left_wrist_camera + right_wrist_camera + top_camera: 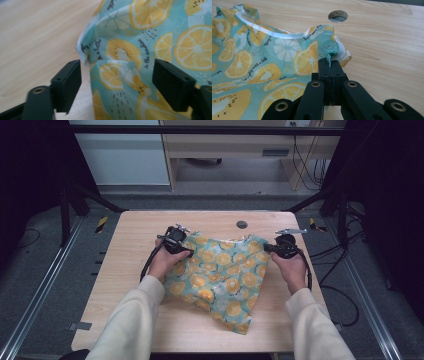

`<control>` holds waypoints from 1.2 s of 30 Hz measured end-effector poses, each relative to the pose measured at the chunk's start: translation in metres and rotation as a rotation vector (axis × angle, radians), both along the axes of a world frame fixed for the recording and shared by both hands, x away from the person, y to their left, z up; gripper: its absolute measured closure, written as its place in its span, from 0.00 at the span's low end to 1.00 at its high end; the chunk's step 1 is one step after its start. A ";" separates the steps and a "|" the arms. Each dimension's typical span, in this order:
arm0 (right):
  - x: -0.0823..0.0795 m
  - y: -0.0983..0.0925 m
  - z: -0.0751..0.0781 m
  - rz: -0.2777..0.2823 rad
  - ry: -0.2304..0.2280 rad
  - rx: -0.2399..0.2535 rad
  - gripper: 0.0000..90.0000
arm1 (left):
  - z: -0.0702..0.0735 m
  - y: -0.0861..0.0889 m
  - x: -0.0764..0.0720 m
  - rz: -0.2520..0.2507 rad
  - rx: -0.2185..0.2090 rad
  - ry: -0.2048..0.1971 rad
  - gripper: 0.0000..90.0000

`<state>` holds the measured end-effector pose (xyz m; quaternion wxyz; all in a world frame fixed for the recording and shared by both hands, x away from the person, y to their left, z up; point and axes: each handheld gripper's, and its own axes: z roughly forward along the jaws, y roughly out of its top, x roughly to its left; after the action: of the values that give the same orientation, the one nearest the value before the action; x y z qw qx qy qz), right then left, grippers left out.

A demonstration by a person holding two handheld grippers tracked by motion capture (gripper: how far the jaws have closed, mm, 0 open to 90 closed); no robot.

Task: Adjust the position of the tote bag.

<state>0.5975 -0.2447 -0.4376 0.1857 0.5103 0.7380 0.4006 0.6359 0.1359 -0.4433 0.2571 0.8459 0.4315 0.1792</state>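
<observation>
A teal cloth printed with orange and lemon slices lies crumpled on the wooden table. My left gripper is at the cloth's far left corner. In the left gripper view the left gripper is open, its jaws wide apart on either side of a fold of the cloth, and the pads are not pressing on it. My right gripper is at the cloth's far right corner. In the right gripper view the right gripper is shut on a pinch of the cloth's hemmed corner.
A round cable hole sits in the table behind the cloth, also visible as the hole in the right gripper view. Black frame posts stand at both back corners. Bare wood lies along the table's left and front sides.
</observation>
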 end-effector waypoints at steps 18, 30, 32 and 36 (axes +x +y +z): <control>-0.005 -0.001 0.016 0.019 -0.038 -0.052 1.00 | 0.008 0.010 -0.017 -0.041 -0.046 -0.108 1.00; -0.013 -0.001 0.028 0.017 -0.060 -0.060 1.00 | 0.025 0.016 -0.029 -0.046 -0.064 -0.170 1.00; -0.015 -0.002 0.030 0.016 -0.068 -0.056 1.00 | 0.029 0.017 -0.032 -0.044 -0.073 -0.184 1.00; -0.019 -0.003 0.035 0.022 -0.086 -0.051 1.00 | 0.033 0.018 -0.035 -0.048 -0.083 -0.199 1.00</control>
<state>0.5781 -0.2474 -0.4024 0.2259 0.4798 0.7448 0.4051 0.6005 0.1544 -0.4101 0.3377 0.8226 0.3906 0.2383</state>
